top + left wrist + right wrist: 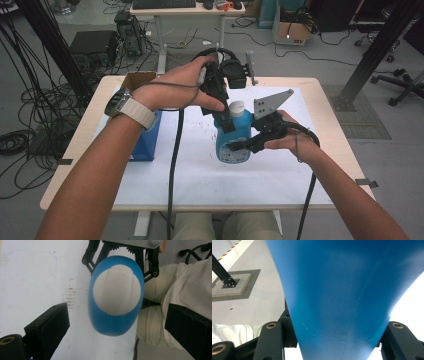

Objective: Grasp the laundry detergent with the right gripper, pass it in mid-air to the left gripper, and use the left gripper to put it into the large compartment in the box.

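Now my right gripper (239,146) clamps the blue bottle (233,142) upright at mid-table, while my left gripper (226,120), jaws spread wide, hangs above its white cap (117,290). Next, I judge: lower, close on the cap, twist.

A lab: cable bundles (30,100) trail over the bare floor, black frame posts (380,45) stand around, a computer tower (131,32) sits behind the desk (325,100).

2 hand-held grippers (left (226,116), right (240,146)), 1 blue bottle (233,137), 1 blue box (146,140), 1 table (330,120).
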